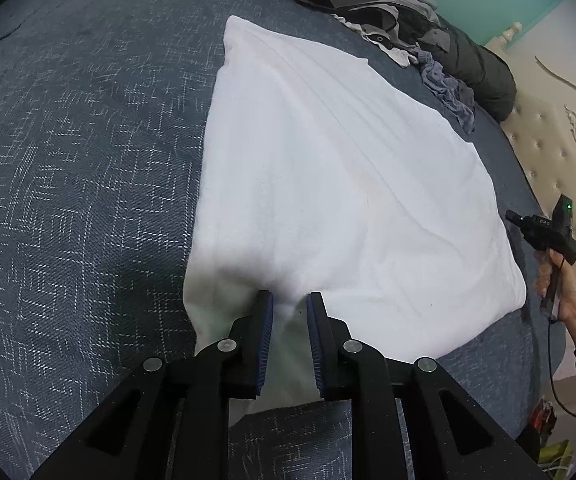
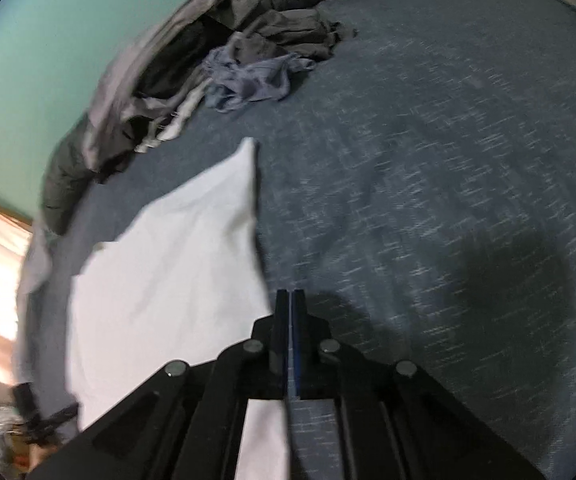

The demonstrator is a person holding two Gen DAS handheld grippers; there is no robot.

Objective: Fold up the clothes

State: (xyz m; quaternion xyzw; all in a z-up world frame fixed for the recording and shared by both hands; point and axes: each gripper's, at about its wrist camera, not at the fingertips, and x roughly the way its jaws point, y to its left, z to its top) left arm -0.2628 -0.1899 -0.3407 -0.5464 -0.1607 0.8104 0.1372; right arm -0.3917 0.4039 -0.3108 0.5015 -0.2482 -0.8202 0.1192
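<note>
A bed under a blue-grey woven cover (image 1: 87, 160) carried a white cloth (image 1: 328, 184) spread flat ahead of the left tongs, with a heap of dark clothes (image 1: 428, 36) lying beyond it.

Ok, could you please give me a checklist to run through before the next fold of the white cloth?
1. Left gripper at the white cloth's near edge: ok.
2. Left grip on the cloth: cannot tell; jaws slightly apart, fabric between them.
3. Right gripper holding the cloth: not ok; shut and empty over the bedspread, beside the cloth's edge.
4. Cloth lying flat: ok, only mild wrinkles.
5. Clothes pile apart from the cloth: ok.
</note>
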